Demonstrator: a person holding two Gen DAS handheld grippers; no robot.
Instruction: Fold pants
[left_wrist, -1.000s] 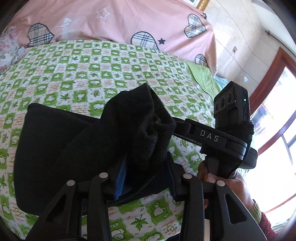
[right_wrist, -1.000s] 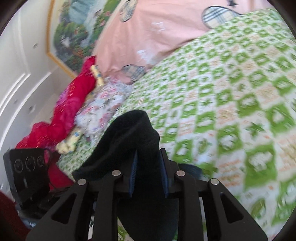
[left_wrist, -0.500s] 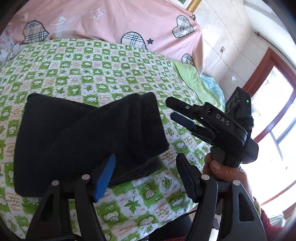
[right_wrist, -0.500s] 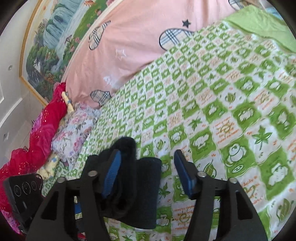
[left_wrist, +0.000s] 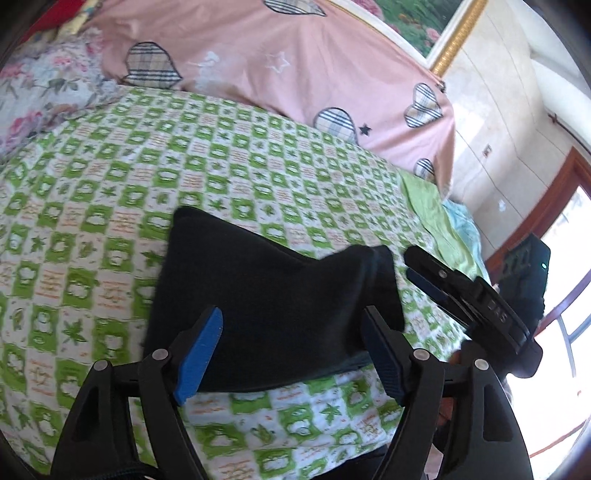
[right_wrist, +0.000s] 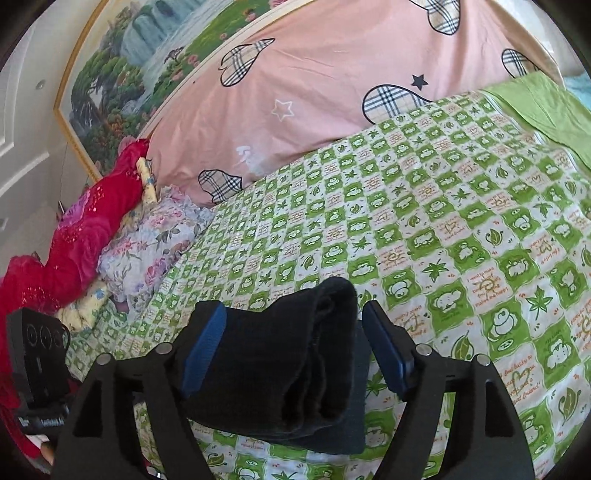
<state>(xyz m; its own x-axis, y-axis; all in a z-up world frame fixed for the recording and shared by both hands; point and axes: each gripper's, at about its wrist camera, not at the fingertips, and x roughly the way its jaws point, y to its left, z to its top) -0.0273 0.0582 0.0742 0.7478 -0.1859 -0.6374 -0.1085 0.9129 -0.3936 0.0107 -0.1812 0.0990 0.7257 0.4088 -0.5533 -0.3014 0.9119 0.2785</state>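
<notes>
The pants (left_wrist: 266, 314), black and folded into a compact stack, lie on the green-checked sheet (left_wrist: 258, 177) near its front edge. The left gripper (left_wrist: 291, 354) stands with its blue-padded fingers apart, one on either side of the stack's near edge, clamped on nothing. The right gripper (right_wrist: 295, 350) is likewise spread wide, its pads flanking the thick rolled end of the pants (right_wrist: 295, 354) without pinching it.

The left view alone shows the whole flat outline of the stack, and the right gripper (left_wrist: 436, 280) off to the stack's right side, apart from the cloth. The right view alone shows the layered folds end-on, a red quilt (right_wrist: 74, 240) and a floral pillow (right_wrist: 147, 243) at the sheet's left margin.

Beyond the pants the sheet runs open up to the pink cover (right_wrist: 332, 92). A green cloth (right_wrist: 535, 107) borders the far right corner.
</notes>
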